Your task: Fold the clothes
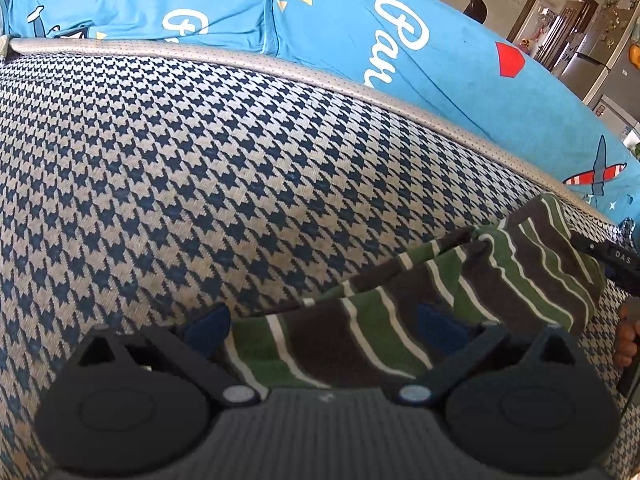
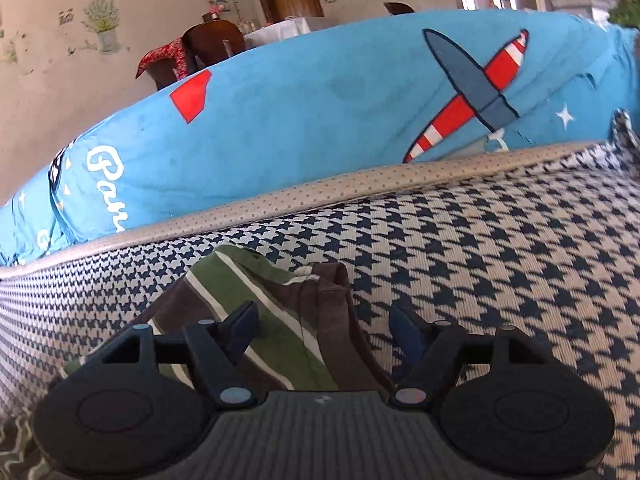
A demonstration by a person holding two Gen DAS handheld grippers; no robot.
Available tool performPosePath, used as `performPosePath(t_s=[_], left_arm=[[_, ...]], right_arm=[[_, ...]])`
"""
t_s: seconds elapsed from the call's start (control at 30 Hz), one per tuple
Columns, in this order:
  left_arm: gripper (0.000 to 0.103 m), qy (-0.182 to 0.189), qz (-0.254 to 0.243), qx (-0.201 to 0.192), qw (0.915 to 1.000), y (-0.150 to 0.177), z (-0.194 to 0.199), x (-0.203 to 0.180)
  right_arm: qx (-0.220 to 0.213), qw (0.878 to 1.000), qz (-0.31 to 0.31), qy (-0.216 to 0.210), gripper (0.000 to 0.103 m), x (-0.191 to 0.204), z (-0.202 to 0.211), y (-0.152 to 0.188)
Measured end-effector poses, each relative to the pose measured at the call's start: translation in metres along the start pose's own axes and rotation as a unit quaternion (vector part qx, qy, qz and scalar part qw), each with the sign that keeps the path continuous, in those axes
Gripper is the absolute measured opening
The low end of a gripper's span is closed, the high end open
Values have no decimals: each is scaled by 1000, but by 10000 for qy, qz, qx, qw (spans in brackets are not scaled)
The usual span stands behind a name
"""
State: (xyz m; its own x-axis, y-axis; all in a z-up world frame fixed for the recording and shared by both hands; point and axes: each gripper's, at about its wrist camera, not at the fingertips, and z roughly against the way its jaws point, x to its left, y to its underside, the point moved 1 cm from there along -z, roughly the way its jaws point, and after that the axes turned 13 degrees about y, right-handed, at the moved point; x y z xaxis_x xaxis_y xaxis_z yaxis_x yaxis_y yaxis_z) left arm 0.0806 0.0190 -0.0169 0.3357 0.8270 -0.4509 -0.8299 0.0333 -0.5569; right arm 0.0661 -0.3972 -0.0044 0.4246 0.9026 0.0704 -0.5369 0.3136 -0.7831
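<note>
Green, brown and white striped cloth [image 1: 400,320] lies bunched on the blue and tan checked couch seat [image 1: 200,160]. It could slip or crumple more if a claw bites only a thin edge. The left claw [image 1: 324,324] is spread wide, with the cloth between its fingers. The right claw [image 2: 324,328] is spread too, low over the same cloth, near the blue plane cushion [image 2: 320,100].
</note>
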Motion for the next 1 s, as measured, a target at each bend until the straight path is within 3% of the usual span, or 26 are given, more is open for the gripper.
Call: performPosePath(t_s=[0.17,0.4,0.5,0.53,0.73,1.0], left_arm=[[103,-34,-53,26,10000,1,-4,-1],[103,-100,-113,47,9999,2,-9,-3],[103,-121,-111,38,9999,3,-11,-3],[103,-122,-95,29,9999,3,-11,-3],[103,-153,-3,-63,9999,0,-11,-3],[103,-241,-30,-352,9991,-5,-3,-3]], right_arm=[[-65,9996,239,-96,74,7,-8,-2],[-15,9989,422,-214,30,14,-11,-2],[8,9990,390,-205,24,15,-9,-3],[2,9991,386,-157,19,16,-8,-4],[-188,9992,180,292,13,17,11,-11],[-312,9894,-373,1369,11,-32,34,-11]])
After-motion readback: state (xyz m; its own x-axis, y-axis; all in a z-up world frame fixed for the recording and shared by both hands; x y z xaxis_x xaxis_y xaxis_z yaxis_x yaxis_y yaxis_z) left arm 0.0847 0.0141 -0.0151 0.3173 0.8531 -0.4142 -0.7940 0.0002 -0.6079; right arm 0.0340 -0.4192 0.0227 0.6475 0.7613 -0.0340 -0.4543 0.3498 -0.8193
